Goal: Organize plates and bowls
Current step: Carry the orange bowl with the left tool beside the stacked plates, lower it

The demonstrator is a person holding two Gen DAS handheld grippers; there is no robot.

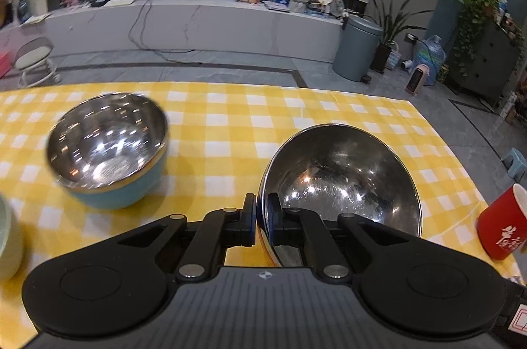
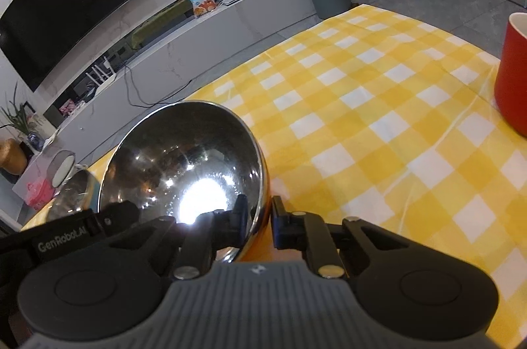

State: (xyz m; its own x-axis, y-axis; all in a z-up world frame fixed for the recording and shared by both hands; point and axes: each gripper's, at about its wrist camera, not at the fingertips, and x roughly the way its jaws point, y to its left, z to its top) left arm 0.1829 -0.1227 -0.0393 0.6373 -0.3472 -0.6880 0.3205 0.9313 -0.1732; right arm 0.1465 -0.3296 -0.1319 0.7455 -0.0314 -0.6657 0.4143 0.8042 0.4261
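A plain steel bowl [image 1: 342,181] is held tilted above the yellow checked tablecloth [image 1: 230,125]. My left gripper [image 1: 262,217] is shut on its near left rim. My right gripper [image 2: 260,220] is shut on the right rim of the same steel bowl [image 2: 184,164], and the left gripper's body shows at the lower left of the right wrist view. A second steel bowl with a light blue outside [image 1: 108,148] stands on the cloth to the left, apart from both grippers; its edge shows in the right wrist view [image 2: 72,194].
A red mug [image 1: 504,227] stands at the table's right edge, also in the right wrist view [image 2: 512,75]. A pale green bowl edge [image 1: 8,243] is at the far left. Beyond the table are floor, a TV bench and a grey bin [image 1: 357,47].
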